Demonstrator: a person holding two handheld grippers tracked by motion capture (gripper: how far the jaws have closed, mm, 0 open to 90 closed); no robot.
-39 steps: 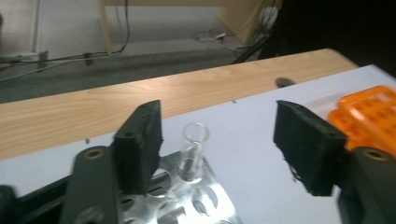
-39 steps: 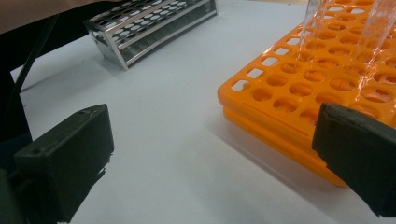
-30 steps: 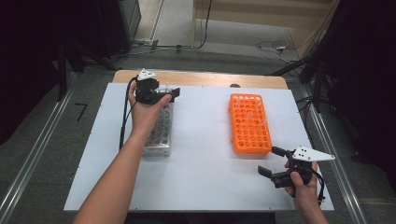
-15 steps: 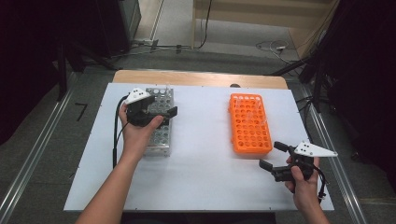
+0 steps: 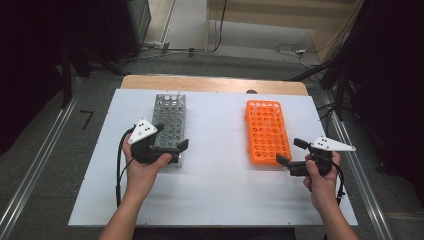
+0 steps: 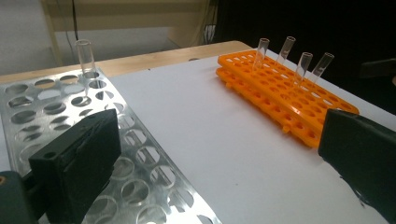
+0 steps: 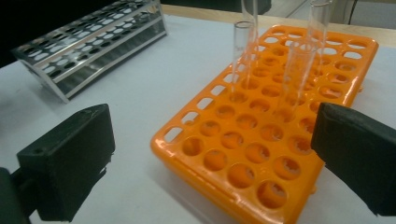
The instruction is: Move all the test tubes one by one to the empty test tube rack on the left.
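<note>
From my remote seat I look down on a white bench [image 5: 220,200]. At far left, my left tongs [image 5: 170,146] hover with jaws spread wide and empty over the near end of a metal rack [image 5: 170,117]. In the left gripper view one jaw hangs above the rack's perforated top plate, and a single clear glass tube [image 6: 85,55] stands upright in a hole near the rack's far end, well apart from those jaws. Moving right across bare bench, an orange plastic rack [image 5: 266,130] lies lengthwise. Several clear tubes [image 7: 244,51] stand upright in its farther rows, while its near rows are empty. At far right, my right tongs [image 5: 289,151] sit just beside the orange rack's near right corner, jaws likewise spread and holding nothing. The tubes stand beyond them, across the empty near holes. I judge these tubes light, rigid, slick and breakable, so I would take one on its bare upper wall above the rack, squeeze gently, and lift straight up so it does not bind in its hole. The racks look stiff; the metal one is probably the heavier.
</note>
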